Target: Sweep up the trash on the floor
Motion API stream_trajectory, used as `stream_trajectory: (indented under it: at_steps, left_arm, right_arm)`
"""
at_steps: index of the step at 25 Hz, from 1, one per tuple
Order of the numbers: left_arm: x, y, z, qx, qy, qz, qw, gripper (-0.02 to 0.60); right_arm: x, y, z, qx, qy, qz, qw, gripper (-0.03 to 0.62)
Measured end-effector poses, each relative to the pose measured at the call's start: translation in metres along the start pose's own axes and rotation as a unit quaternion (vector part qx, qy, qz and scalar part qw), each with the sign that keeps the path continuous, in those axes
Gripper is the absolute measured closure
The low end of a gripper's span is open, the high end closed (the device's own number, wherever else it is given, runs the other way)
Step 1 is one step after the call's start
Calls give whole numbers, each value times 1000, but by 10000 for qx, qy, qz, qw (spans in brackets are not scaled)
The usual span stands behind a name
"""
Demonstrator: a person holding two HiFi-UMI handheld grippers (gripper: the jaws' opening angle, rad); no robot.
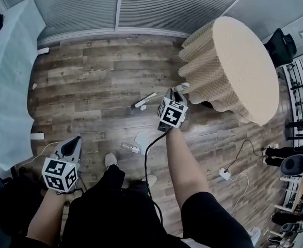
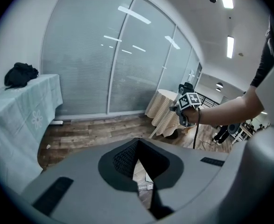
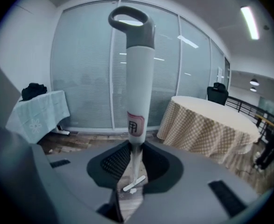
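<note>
Right gripper (image 3: 133, 169) clamped tight on the broom handle (image 3: 139, 78), left gripper (image 2: 137, 148) closed, empty. Sweeping's barely started, I reckon; next I push toward the paper (image 1: 142, 138).

Both rigs are the same build. The left gripper (image 1: 75, 140) and right gripper (image 1: 178, 91) have matte grey shells, with black ribbed pads (image 2: 122, 160) lining the jaws and small black slots (image 2: 52, 195) set into the top. Each carries a white cube (image 1: 60, 173) printed with black square markers. A thin black cable (image 1: 147, 159) trails off the right one. The person's wearing a black short sleeve (image 1: 213, 216), dark trousers (image 1: 105, 205) and light shoes (image 1: 110, 160).
</note>
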State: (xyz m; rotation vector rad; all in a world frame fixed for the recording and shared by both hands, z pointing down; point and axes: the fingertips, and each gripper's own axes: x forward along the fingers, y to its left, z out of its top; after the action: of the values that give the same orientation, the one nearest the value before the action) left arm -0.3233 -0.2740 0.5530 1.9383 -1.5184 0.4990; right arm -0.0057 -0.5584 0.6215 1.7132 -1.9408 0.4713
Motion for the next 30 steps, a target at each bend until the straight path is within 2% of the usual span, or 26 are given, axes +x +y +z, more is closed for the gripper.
stream_trajectory:
  at_steps: [3, 9, 14, 20, 30]
  left_arm:
    - [7, -4, -4, -1, 68, -104, 9999, 586]
    - [24, -34, 5, 237, 65, -468, 9986, 586]
    - [28, -58, 15, 400, -15, -664, 9970, 588]
    - [20, -76, 10, 513, -35, -748, 9959, 587]
    - [6, -86, -5, 642, -37, -831, 9945, 587]
  right_arm:
    - [-13, 1, -15, -248, 48, 10, 9997, 507]
    - [-45, -12, -45, -330, 302, -29, 9990, 505]
    - [-71, -3, -63, -624, 299, 206, 9974, 502]
    - [-99, 9, -70, -711, 264, 408, 9963, 505]
    - [-152, 8, -92, -573, 327, 532, 9964, 508]
